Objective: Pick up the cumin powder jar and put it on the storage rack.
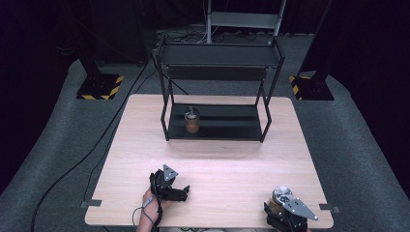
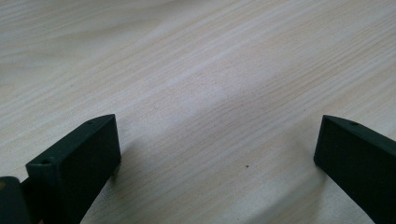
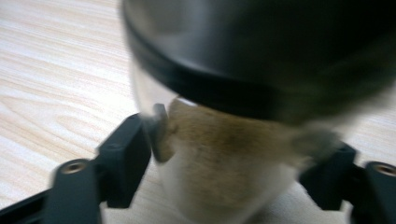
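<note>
The right gripper (image 3: 229,154) has its jaws squeezed on a jar (image 3: 224,154) of brown stuff near the front right corner of the tabletop (image 1: 217,164). Lift it slowly and keep it straight up, so it does not slip. The left gripper (image 2: 217,154) rests with jaws wide and nothing between them.

This looks like a lab or recording studio. Black curtains (image 1: 367,43) close off the far side, grey carpet (image 1: 58,145) covers the floor, stand bases with yellow-black hazard tape (image 1: 99,88) sit at far left and right, and cables (image 1: 96,140) trail past a pale wooden worktop (image 1: 222,159).
</note>
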Motion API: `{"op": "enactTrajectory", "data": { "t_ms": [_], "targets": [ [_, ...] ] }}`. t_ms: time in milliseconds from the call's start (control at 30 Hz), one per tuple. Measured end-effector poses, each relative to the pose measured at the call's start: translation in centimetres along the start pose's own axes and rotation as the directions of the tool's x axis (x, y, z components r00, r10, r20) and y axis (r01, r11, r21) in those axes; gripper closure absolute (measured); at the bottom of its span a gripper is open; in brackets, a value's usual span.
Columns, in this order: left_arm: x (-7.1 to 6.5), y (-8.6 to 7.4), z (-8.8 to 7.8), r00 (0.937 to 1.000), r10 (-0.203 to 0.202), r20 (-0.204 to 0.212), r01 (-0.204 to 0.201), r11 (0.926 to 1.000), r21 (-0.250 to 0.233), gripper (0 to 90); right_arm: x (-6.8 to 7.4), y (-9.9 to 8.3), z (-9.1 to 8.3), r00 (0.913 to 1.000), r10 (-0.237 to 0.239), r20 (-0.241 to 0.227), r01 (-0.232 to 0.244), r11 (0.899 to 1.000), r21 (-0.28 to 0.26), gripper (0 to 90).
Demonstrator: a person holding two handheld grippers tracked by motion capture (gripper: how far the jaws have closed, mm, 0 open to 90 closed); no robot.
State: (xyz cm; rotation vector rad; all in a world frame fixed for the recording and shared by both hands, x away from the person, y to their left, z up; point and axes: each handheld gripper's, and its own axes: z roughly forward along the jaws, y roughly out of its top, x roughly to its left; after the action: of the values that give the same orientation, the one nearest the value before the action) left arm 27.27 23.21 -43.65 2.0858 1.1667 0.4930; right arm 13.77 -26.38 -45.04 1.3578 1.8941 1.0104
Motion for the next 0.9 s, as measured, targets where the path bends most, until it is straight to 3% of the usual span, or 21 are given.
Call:
{"op": "enactTrajectory", "data": {
  "t_ms": [900],
  "targets": [
    [-0.10,-0.06,-0.02,1.0000,0.005,-0.003,-0.005,1.0000,-0.003,0.5,0.30,-0.34,-0.39,0.9999,0.002,0.010,-0.001,0.999,-0.036,30.2]
  ]
}}
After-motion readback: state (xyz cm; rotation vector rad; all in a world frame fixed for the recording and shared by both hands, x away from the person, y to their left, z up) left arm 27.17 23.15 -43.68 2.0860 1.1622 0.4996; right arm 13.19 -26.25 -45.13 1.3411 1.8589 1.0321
